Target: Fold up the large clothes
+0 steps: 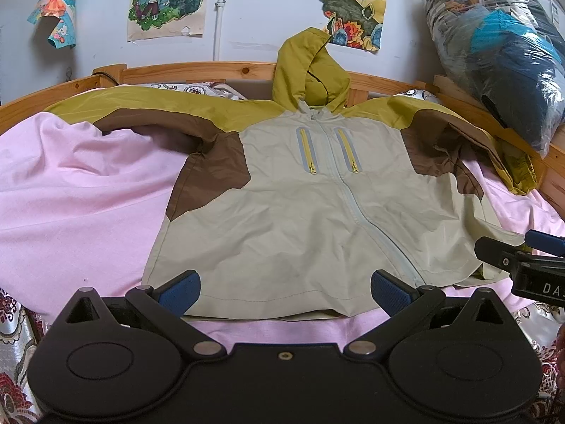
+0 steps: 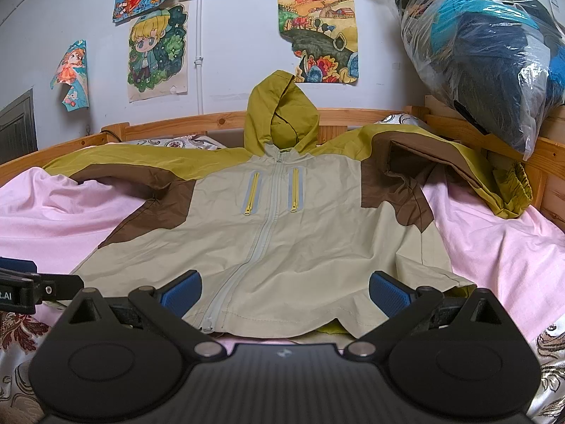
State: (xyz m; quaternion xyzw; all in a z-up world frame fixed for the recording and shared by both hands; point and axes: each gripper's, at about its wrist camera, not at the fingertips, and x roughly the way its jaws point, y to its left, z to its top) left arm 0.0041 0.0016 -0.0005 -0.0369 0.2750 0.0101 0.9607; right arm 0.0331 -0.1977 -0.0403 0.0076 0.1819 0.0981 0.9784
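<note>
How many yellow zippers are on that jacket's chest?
2: one yellow zipper left of the jacket's center zip, the other yellow zipper right of it. None looks hidden.

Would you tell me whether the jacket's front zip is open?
No, the front zip on the jacket is closed from the hem up to the collar.

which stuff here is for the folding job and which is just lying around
For the job: jacket, left gripper, right gripper.

Lying about: pink sheet, bag of clothes, wall drawings, bed frame.
</note>
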